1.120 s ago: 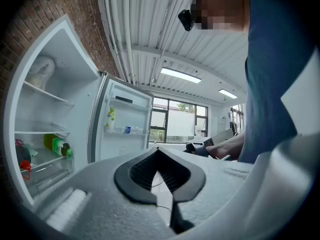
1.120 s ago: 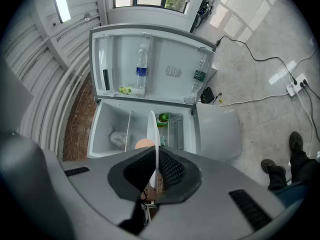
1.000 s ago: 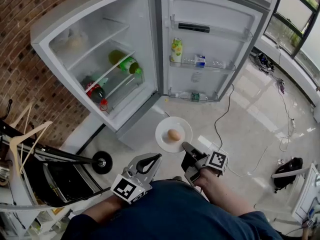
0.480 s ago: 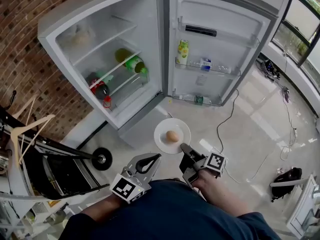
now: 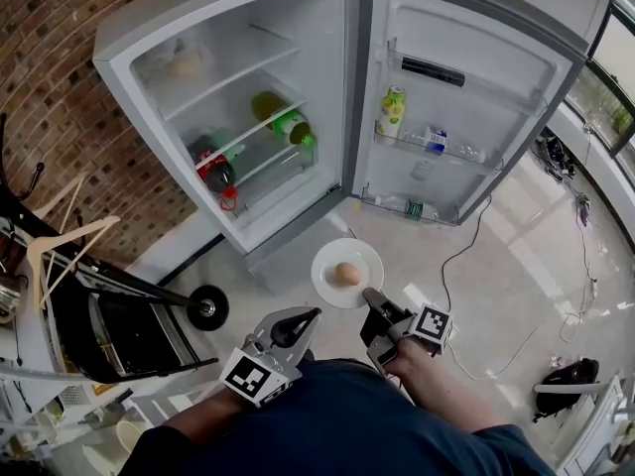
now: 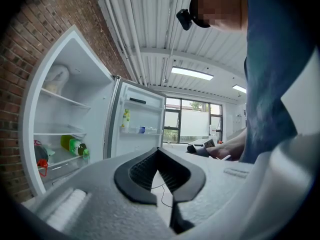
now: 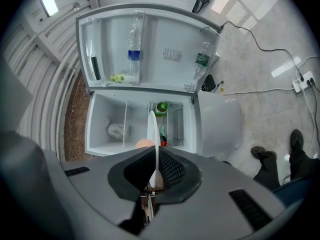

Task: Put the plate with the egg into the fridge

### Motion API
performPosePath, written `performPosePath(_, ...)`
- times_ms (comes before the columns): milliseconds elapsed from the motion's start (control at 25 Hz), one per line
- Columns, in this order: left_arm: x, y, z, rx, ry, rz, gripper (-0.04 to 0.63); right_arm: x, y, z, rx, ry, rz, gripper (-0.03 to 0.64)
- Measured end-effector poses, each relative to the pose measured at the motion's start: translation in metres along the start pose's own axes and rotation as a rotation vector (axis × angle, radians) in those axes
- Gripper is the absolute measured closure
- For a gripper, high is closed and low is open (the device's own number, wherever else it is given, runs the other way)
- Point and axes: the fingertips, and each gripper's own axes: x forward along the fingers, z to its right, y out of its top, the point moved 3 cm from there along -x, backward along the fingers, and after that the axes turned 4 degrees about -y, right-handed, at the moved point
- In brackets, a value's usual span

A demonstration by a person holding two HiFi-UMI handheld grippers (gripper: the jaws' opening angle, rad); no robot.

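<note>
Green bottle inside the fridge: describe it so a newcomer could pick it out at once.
Start at the open white fridge by the brick wall. In its main compartment the green bottle lies on its side, at the end nearer the open door. Its yellow-green body sets it apart from the dark, red-capped bottle toward the wall; the door's small bottle stands upright.
</note>
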Motion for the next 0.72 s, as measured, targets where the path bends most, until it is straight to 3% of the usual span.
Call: performPosePath(720, 0.007, 0.028, -0.178, 0.002, -0.089, 0.047, 0.592, 0.174, 0.026, -0.063, -0.038, -0.031, 0.032, 0.598)
